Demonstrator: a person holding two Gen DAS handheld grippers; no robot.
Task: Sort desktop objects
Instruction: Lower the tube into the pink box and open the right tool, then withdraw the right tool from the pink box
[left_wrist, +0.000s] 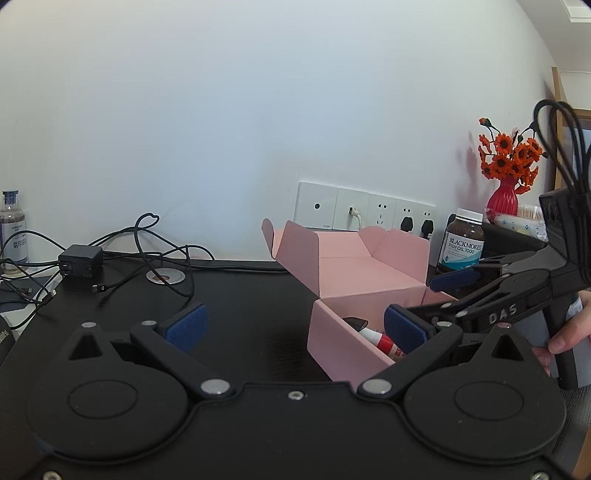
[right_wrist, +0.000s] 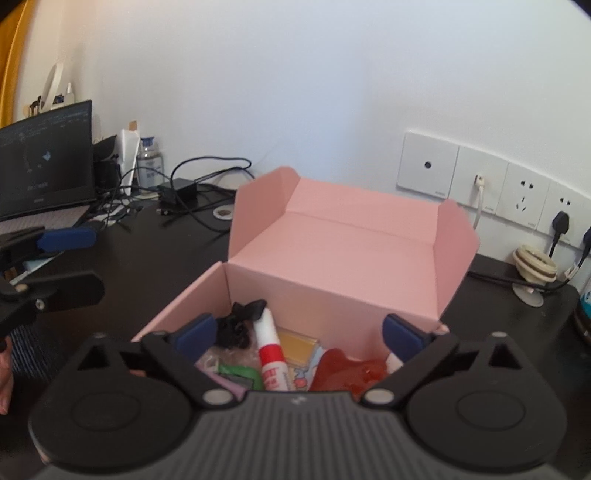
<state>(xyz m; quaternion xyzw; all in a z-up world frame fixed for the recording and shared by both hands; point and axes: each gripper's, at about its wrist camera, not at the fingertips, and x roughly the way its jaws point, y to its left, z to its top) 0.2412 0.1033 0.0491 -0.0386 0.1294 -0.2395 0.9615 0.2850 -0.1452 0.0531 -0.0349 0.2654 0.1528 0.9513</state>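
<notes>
A pink cardboard box (right_wrist: 184, 306) stands on the black desk with its lid folded back toward the wall. Inside lie a white and red glue stick (right_wrist: 269, 350), a black clip (right_wrist: 240, 321), a red item (right_wrist: 343, 373), a yellow packet (right_wrist: 295, 343) and other small things. My right gripper (right_wrist: 300, 336) hovers open over the box's near edge with nothing between its blue pads. In the left wrist view the box (left_wrist: 343, 350) sits to the right, and my left gripper (left_wrist: 295, 328) is open and empty at the box's left wall. The right gripper (left_wrist: 436, 295) reaches in from the right.
A black charger (left_wrist: 79, 262) with tangled cables lies at the back left by a clear bottle (left_wrist: 13, 221). A fish oil bottle (left_wrist: 463, 243) and a red vase (left_wrist: 504, 195) of orange flowers stand right of the box. Wall sockets (right_wrist: 480, 184) run behind. A monitor (right_wrist: 44, 158) is far left.
</notes>
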